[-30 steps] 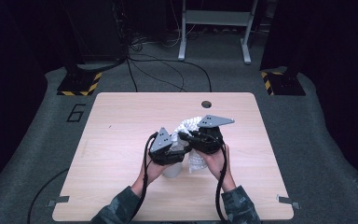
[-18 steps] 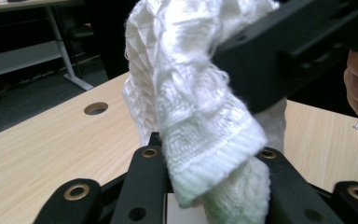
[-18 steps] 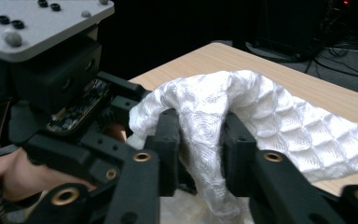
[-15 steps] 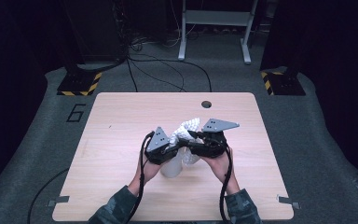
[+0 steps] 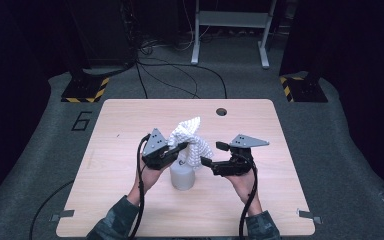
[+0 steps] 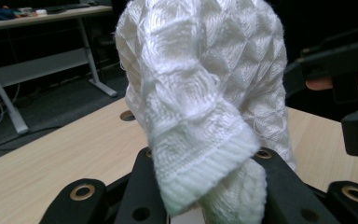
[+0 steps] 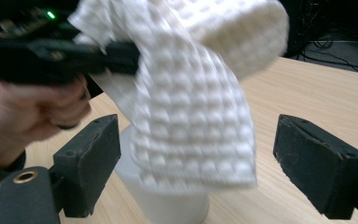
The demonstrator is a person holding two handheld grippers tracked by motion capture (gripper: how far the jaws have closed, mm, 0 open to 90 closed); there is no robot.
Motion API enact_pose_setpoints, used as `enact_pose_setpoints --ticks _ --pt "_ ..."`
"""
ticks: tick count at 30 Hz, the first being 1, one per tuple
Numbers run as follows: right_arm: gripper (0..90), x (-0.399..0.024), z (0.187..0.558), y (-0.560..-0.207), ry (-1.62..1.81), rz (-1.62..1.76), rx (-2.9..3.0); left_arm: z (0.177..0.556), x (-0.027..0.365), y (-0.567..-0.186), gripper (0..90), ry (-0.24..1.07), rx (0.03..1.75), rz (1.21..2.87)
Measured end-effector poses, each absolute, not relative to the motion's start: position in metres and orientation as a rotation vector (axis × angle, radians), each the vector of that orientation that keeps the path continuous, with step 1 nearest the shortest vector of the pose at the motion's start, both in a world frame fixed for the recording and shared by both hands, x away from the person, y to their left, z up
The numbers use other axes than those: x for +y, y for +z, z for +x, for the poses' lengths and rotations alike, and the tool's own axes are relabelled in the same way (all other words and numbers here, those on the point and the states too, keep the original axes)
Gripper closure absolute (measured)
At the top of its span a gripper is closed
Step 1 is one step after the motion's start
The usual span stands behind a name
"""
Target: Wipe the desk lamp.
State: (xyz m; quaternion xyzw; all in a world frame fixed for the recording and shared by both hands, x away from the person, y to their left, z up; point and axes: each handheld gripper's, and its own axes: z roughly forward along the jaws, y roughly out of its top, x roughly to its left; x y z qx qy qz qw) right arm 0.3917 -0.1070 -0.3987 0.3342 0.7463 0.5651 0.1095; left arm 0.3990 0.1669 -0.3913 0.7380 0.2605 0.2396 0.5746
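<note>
One gripper alone carries the load: your left gripper (image 5: 177,148) is clamped on a fold of the white cloth (image 5: 191,141), which hangs over the white bottle (image 5: 182,175) near the middle of the table (image 5: 130,120), while your right gripper (image 5: 211,155) has just been opening and stands wide, pads clear of the cloth. Lift or pull sideways now and the thin pinch could slip, or the draped cloth could drag the bottle over. The right gripper view shows the cloth's hem hanging across the bottle's top between the open jaws, whereas the left gripper view gives you the pinched fold itself.
</note>
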Motion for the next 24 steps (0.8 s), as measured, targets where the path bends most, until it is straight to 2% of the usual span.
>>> enact_pose_setpoints --ticks 6,13,19,24 --pt "12.6 -0.109 0.392 -0.410 1.622 1.012 2.199 0.395 0.188 -0.376 77.6 0.624 0.623 1.698" --pt "6.8 -0.103 0.392 -0.426 1.574 1.027 2.231 0.390 0.222 -0.371 77.6 0.713 0.650 1.696" --pt "0.7 -0.098 0.390 -0.436 1.555 1.052 2.245 0.383 0.252 -0.380 77.5 0.734 0.715 1.671" --pt "0.0 -0.090 0.386 -0.445 1.550 1.046 2.266 0.381 0.266 -0.398 77.4 0.727 0.769 1.713"
